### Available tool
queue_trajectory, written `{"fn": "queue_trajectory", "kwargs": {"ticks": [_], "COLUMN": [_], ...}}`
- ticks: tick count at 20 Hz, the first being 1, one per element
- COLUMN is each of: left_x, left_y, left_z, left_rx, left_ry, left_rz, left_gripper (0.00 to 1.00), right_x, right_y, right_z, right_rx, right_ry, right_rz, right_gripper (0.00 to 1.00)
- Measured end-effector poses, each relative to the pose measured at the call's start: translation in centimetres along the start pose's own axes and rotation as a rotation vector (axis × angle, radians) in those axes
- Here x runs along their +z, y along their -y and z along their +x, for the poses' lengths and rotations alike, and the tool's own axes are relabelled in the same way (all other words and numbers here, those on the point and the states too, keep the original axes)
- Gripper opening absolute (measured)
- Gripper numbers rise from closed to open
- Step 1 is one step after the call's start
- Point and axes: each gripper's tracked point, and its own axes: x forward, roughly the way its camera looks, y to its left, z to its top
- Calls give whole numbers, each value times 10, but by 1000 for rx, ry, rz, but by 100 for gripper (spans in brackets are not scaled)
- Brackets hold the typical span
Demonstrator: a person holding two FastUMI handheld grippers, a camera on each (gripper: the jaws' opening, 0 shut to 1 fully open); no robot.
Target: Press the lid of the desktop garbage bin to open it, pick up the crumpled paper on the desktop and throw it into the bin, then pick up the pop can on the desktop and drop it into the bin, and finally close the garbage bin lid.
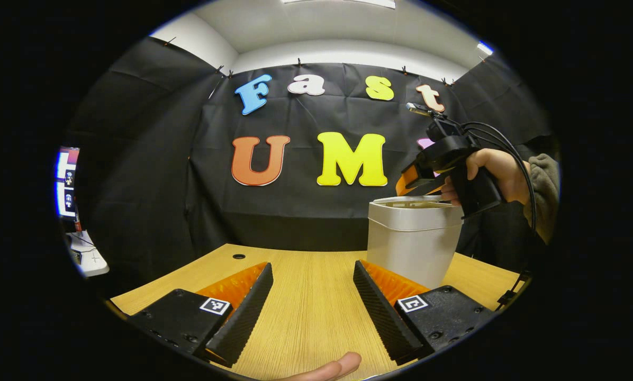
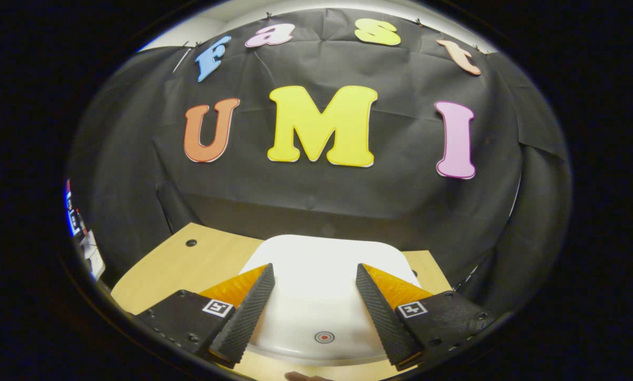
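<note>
The garbage bin stands on the wooden desktop, toward its right rear, and its white lid looks down or very nearly flat. The right gripper hovers just above the lid, fingers apart, holding nothing. The left gripper waits low over bare desk, jaws likewise spread and empty. This reads as a lid step; next, a downward press near the lid's round mark.
</note>
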Motion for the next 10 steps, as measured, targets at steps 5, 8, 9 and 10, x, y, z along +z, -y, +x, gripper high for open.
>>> {"fn": "queue_trajectory", "kwargs": {"ticks": [5, 8, 9, 10], "left_x": [2, 4, 4, 5], "left_y": [1, 2, 2, 3], "left_z": [-2, -3, -3, -4], "left_rx": [-4, -3, -5, -6], "left_ry": [6, 11, 11, 14], "left_rz": [-2, 3, 4, 6], "left_gripper": [99, 99, 99, 99], "right_x": [-16, -22, -23, -24], "right_y": [11, 14, 15, 14], "right_z": [-22, -32, -34, -37], "right_rx": [13, 6, 4, 4], "right_ry": [10, 15, 20, 32], "right_rz": [43, 38, 45, 46], "right_gripper": [97, 97, 96, 96]}}
